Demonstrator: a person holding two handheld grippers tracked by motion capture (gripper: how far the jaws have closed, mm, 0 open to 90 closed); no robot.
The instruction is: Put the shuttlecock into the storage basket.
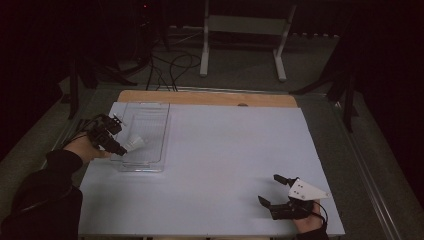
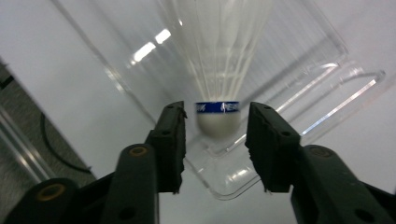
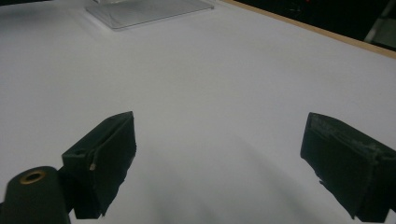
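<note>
White shuttlecock [image 2: 215,88] is sitting between my left hand-held gripper [image 2: 215,135]'s parted jaws, unclamped. It's risking rolling against the clear tray [image 1: 150,165]. Right hand-held gripper [image 3: 219,158] is idling wide.

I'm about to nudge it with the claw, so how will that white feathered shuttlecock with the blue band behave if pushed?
The white feathered shuttlecock with the blue band probably weighs almost nothing, being mostly thin feathers, so it should skid easily on the smooth clear plastic tray. Its rounded cork nose suggests it may pivot or roll in an arc. The feathers look fragile; squeezing them could bend them.
</note>
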